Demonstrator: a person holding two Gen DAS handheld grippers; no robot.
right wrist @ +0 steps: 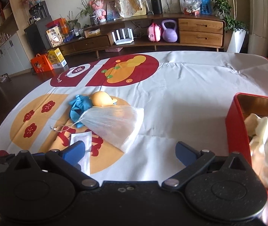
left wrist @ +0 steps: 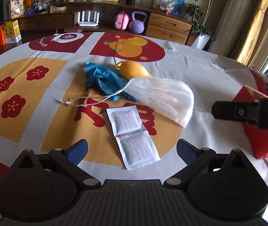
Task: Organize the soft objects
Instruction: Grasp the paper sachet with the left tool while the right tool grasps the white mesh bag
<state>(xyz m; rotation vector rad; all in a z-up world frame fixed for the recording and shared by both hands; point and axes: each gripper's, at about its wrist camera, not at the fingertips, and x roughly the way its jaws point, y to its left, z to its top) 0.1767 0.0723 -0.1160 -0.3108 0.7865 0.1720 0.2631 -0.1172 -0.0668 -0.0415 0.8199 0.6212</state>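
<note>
A white mesh drawstring bag (left wrist: 162, 98) (right wrist: 115, 124) lies mid-table. Behind it sit crumpled blue gloves (left wrist: 103, 79) (right wrist: 77, 107) and a yellow soft toy (left wrist: 134, 69) (right wrist: 103, 98). Two joined white sachets (left wrist: 134, 133) (right wrist: 83, 143) lie nearest. My left gripper (left wrist: 132, 150) is open and empty just in front of the sachets. My right gripper (right wrist: 130, 150) is open and empty, right of the bag; one of its fingers (left wrist: 247, 113) shows in the left wrist view. A red box (right wrist: 237, 128) (left wrist: 260, 141) at the right holds cream cloth (right wrist: 266, 146).
The table wears a white cloth (right wrist: 181, 98) with red and orange prints. Beyond its far edge stand a wooden sideboard (right wrist: 200, 32), a purple kettlebell (right wrist: 169, 31), a pink bag (right wrist: 153, 33) and cartons on the floor (right wrist: 47, 61).
</note>
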